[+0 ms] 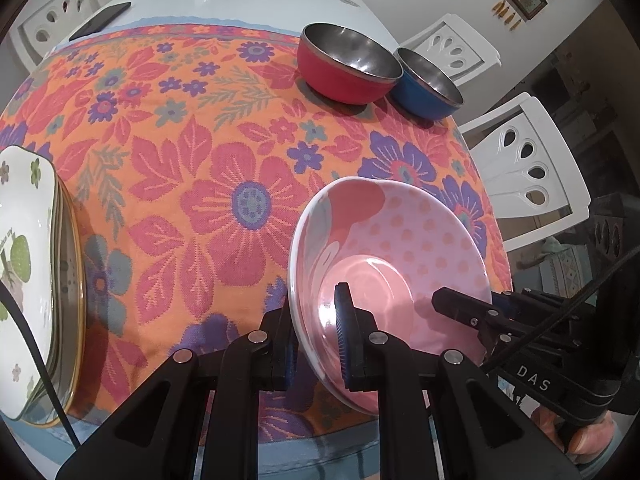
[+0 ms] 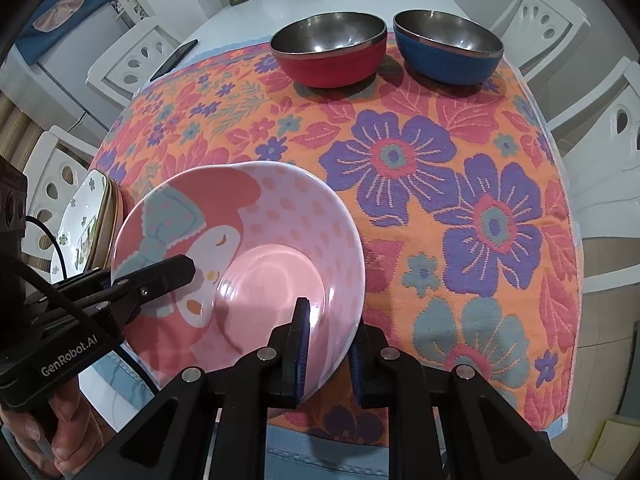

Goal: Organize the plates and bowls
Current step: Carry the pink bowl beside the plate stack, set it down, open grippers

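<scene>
Two grippers, left [image 1: 316, 344] and right [image 2: 326, 354], both pinch the rim of the pink bowl [image 2: 256, 264], lifted and tilted near the desk [image 2: 400, 200] edge. Uneven pulling could make it slip and fall.

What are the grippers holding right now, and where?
Both the left gripper and right gripper clamp the pink cartoon-print bowl by opposite sides of its rim.

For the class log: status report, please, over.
Left tongs and right tongs both clamp pink bowl rim. Bowl tilted above cloth. Red bowl, blue bowl ahead, apart.
</scene>
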A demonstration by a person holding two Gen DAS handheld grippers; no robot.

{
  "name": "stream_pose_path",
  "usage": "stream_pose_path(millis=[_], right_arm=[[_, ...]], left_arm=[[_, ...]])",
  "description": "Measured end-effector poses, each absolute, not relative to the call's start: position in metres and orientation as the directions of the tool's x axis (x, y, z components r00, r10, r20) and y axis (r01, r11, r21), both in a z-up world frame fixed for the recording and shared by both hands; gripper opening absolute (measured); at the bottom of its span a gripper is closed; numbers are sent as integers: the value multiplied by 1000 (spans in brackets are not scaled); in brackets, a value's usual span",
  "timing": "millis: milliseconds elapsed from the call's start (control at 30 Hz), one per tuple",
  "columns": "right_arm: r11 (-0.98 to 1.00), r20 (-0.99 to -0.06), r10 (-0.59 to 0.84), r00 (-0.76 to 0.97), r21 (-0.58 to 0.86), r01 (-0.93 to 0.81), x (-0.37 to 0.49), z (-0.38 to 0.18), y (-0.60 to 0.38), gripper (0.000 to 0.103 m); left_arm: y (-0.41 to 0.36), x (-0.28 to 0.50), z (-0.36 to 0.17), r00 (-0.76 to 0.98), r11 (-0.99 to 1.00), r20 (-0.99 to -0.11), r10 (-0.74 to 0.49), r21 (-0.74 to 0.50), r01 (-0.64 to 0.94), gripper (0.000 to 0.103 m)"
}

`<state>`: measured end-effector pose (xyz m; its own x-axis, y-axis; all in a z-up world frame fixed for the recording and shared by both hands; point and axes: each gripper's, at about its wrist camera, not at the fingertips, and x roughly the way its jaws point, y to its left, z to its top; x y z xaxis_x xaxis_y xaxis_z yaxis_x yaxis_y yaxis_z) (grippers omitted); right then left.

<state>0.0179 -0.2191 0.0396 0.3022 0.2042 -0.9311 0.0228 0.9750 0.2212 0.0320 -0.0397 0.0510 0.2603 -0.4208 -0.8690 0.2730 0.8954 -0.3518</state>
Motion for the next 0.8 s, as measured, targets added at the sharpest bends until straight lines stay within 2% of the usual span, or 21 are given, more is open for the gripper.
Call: stream_pose_path(millis=[133,367,700,733,800], right_arm=[[972,-930,215,297,233,23,15,43,-221,16],[954,-906,277,318,298,17,-7,77,-235,16],[940,-815,291,501,341,8,2,151,-258,16],[938,-809,292,510,346,12,6,154,-260,16],[932,-802,296,519,363,29,16,157,-267,16]], left_arm=[[-34,31,54,262,895,-867,-425,-358,265,13],[-11,25,91,328,896,-844,-424,-337,290,13],[-26,48,162,436,892,-788,-435,-310,330,14],[-30,54,170,444,892,-784,-433,-302,337,20],[-34,65,179,452,890,-779,-435,-296,347,23]])
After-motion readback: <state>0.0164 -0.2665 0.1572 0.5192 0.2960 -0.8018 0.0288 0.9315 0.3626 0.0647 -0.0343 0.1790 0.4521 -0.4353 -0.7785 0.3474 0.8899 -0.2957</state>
